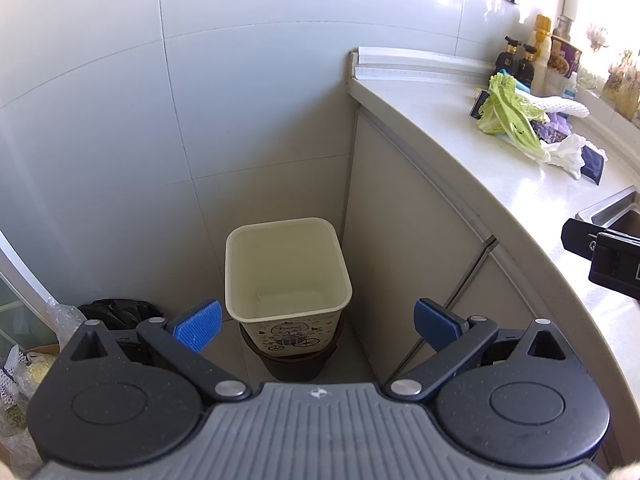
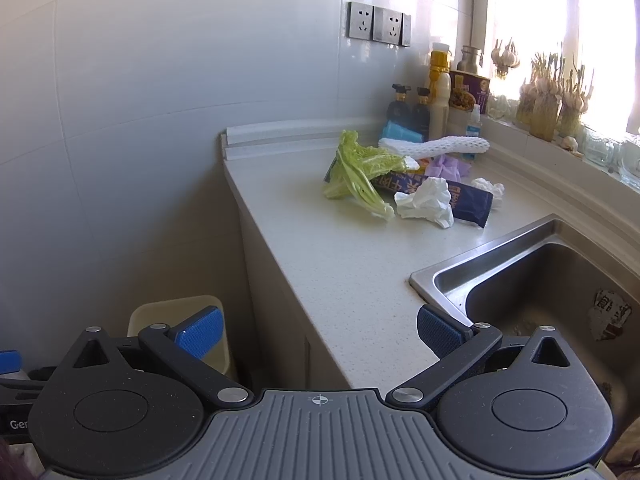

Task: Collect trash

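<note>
Gaping wide, left claw hangs empty over the bin; right claw likewise, above the counter

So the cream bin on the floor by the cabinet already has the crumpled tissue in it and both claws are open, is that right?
Not quite. The cream bin looks empty in the left wrist view; the crumpled tissue lies on the counter beside the cabbage leaves, as the right wrist view shows. The rest holds: the left claw and right claw are both open.
</note>
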The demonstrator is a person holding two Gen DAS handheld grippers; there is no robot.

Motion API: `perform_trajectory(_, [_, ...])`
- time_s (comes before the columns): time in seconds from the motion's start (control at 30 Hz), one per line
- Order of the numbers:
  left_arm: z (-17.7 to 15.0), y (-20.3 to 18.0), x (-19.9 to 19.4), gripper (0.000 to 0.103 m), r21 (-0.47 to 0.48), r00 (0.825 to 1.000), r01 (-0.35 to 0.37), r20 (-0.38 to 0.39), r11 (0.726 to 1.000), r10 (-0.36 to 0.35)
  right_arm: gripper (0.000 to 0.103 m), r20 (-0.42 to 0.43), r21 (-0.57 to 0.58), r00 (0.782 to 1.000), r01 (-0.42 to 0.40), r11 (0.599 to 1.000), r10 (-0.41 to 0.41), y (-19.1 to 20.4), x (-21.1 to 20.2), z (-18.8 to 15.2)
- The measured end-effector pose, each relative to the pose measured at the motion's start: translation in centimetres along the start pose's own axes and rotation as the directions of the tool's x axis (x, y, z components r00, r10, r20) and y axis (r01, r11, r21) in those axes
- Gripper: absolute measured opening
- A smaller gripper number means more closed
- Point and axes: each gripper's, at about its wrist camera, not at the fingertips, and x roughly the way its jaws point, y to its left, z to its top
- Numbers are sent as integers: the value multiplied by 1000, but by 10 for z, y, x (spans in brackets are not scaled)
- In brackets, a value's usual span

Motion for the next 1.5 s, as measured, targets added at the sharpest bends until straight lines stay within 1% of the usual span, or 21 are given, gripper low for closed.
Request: perform_trajectory(1.5, [2,-2,-1,103,1,1000,4,2,1000,-4,103,2,2,1000,3,1000,-3,-3,1,3])
